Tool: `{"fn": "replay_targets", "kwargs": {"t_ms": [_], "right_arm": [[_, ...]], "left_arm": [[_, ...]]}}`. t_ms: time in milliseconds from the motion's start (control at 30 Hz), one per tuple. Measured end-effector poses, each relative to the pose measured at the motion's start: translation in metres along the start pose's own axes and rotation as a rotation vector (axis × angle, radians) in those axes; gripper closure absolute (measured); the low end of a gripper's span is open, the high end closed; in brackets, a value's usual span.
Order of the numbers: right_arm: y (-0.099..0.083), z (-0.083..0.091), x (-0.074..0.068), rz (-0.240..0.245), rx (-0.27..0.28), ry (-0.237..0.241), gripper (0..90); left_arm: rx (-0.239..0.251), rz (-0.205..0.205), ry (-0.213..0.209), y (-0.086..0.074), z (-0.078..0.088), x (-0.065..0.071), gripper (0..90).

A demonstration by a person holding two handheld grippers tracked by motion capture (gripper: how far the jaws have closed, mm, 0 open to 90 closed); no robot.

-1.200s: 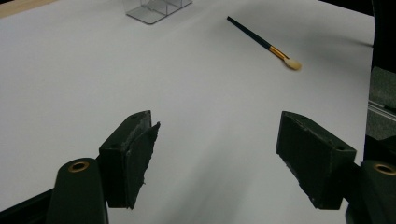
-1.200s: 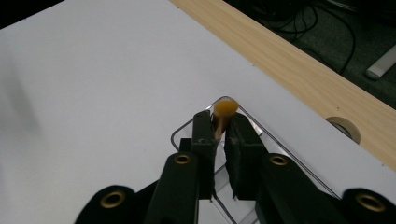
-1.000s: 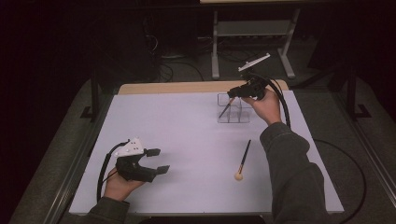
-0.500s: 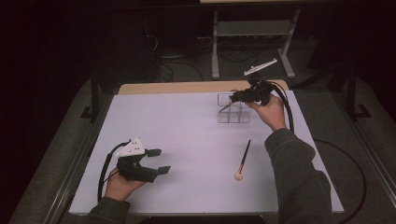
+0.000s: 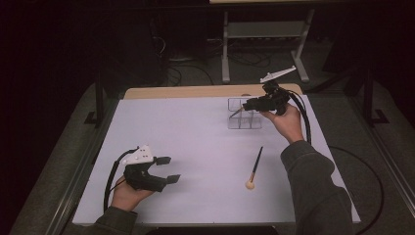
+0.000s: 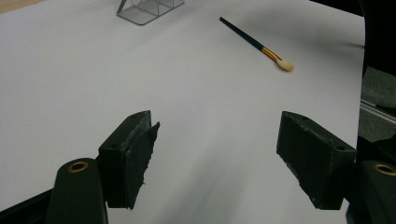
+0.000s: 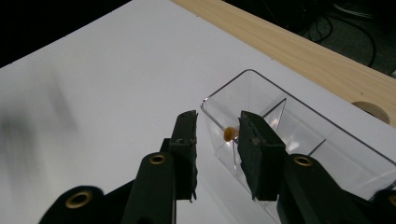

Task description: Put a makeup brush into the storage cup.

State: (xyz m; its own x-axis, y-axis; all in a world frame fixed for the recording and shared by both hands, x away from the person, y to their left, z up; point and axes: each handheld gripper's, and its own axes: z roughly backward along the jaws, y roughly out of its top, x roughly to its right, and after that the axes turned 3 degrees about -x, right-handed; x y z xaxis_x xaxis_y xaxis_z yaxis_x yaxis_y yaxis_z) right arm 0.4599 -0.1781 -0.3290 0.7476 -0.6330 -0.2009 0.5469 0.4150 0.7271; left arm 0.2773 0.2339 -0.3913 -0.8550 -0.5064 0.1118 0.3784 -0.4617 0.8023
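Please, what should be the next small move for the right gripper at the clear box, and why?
Probably draw the right gripper back from the clear organizer and go toward the brush on the table. Its jaws have just been opening and nothing is pressed between them; one brush already leans inside the organizer's end compartment. The left gripper rests open, away from both.

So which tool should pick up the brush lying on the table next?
Probably the right tool: it is open at the clear organizer, and the brush lies just below that hand. The left tool, though open, sits farther across the table.
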Motion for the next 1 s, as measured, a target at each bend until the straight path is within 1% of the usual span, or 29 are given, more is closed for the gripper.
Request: {"fn": "replay_targets", "kwargs": {"t_ms": [200,400,467,500,533,767,933,1000], "right_arm": [[-0.008,0.004,-0.001,-0.001,0.002,0.003,64.8],[-0.013,0.010,-0.002,-0.005,0.011,0.006,63.3],[-0.015,0.011,-0.001,-0.009,0.013,0.006,62.9],[-0.016,0.011,-0.002,-0.023,0.010,0.008,62.8],[-0.017,0.011,-0.001,-0.008,0.014,0.007,62.6],[-0.024,0.011,-0.003,-0.016,0.012,0.014,61.6],[-0.029,0.013,-0.004,-0.011,0.015,0.015,61.0],[-0.031,0.014,-0.004,-0.018,0.014,0.017,60.7]], "left_arm": [[0.002,0.011,-0.004,0.000,-0.001,0.001,26.7],[0.002,0.005,-0.004,0.001,-0.002,0.001,26.6],[0.003,0.005,-0.005,0.001,-0.002,0.001,26.6],[0.004,0.007,-0.005,0.001,-0.002,0.001,26.5],[0.005,0.010,-0.006,0.001,-0.002,0.001,26.5],[0.004,0.010,-0.008,0.001,-0.003,0.001,26.4],[0.007,0.007,-0.008,0.001,-0.002,0.001,26.4],[0.007,0.009,-0.008,0.001,-0.002,0.001,26.4]]}}
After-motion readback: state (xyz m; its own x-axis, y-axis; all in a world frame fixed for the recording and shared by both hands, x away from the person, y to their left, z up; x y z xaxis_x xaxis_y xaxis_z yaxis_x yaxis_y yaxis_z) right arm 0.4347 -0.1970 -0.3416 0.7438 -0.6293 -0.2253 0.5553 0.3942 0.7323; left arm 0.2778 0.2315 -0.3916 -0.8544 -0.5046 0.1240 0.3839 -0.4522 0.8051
